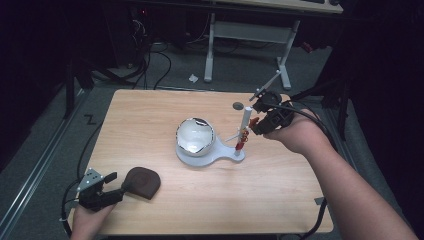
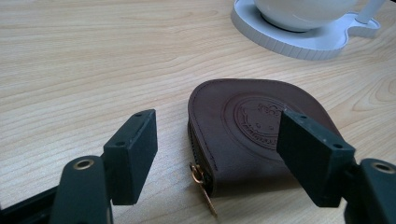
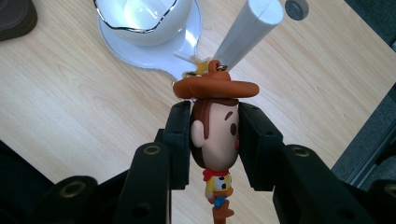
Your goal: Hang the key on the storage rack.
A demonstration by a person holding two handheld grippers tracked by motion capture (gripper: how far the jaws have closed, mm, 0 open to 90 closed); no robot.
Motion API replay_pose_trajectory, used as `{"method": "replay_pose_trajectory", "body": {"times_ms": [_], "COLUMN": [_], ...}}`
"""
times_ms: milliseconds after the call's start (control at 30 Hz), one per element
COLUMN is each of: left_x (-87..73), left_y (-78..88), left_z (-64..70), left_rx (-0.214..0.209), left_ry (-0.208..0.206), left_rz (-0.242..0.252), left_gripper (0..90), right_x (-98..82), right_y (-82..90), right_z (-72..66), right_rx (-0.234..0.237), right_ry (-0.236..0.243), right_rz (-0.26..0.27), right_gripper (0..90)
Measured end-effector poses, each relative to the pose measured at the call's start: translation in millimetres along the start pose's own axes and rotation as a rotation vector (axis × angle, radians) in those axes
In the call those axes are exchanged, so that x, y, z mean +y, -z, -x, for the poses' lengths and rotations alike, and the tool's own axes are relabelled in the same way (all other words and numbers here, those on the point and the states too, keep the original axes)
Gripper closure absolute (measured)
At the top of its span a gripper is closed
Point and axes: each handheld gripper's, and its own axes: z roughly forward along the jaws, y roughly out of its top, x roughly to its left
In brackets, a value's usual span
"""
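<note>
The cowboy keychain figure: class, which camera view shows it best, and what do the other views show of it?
The right gripper view: the cowboy keychain figure sits close up, face clear, between the right tongs. The high view gives a tiny red speck.

Dim room w/ grey floor (image 1: 40,135), white desk frame (image 1: 247,35) behind (cables (image 1: 150,55) underneath).

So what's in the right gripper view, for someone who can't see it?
The right claw squeezes a cowboy figure by its head, hanging off a white post. Behind, a shiny white bowl sits on the wooden table.
</note>
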Motion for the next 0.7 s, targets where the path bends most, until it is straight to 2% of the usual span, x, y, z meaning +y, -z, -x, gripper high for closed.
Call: {"method": "replay_pose_trajectory", "body": {"times_ms": [267,500,700], "left_x": [-0.4,-0.4,-0.7], "left_y": [-0.7,-1.5,-1.7], "left_z": [-0.3,0.7,0.8], "left_rx": [0.0,-0.001,-0.002], "left_ry": [0.001,-0.002,-0.002], "left_rz": [-0.004,-0.007,-0.009], "left_gripper": [29.2,29.2,29.2], "right_x": [-8.3,-15.3,-23.3], "right_y": [-6.4,-9.3,-19.1], "right_z": [7.8,10.6,13.6], "right_rx": [0.003,0.008,0.024], "right_ry": [-0.033,-0.036,-0.052], "right_rz": [-0.009,-0.008,-0.01], "right_gripper": [66.8,66.8,66.8]}}
